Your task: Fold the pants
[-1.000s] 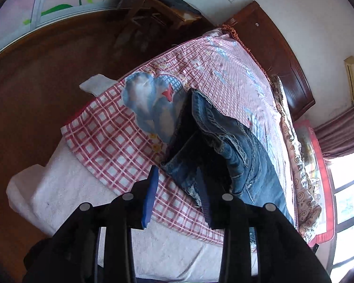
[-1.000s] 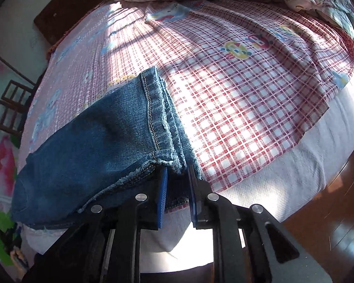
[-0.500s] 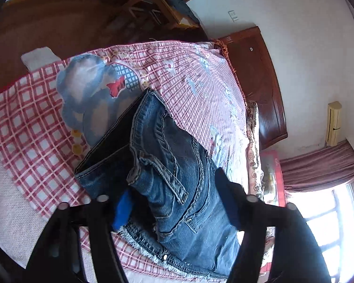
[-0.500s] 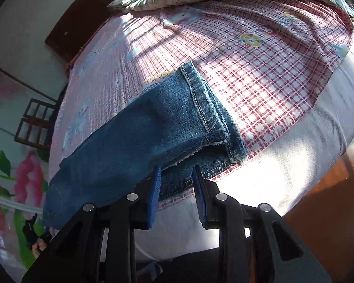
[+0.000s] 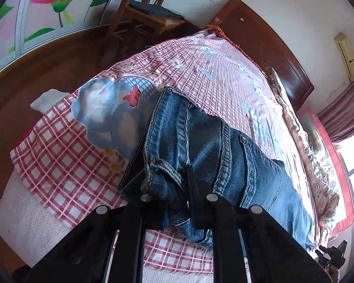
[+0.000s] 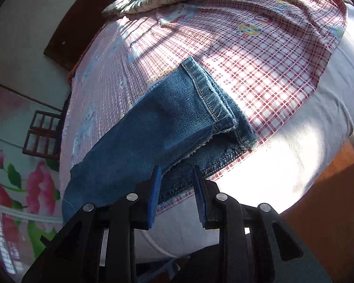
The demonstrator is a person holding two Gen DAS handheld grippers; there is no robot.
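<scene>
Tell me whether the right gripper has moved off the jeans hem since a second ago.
Yes. The right gripper has drawn back toward the bed edge; its jaws, just opening, now stand apart short of the jeans hem on the plaid sheet.

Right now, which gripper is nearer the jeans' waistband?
Left. The left gripper is shut on the waistband end of the jeans; the right gripper is open at the leg hems.

The left gripper [image 5: 174,188] pointed steeply downward at the waistband end of the jeans [image 5: 200,146]. Its jaws had just been closing and were clamped on a fold of denim there. The right gripper [image 6: 175,184] pointed downward just short of the hem end of the jeans. Its jaws stood apart, the blue pads [image 6: 154,188] pressing on nothing.
</scene>
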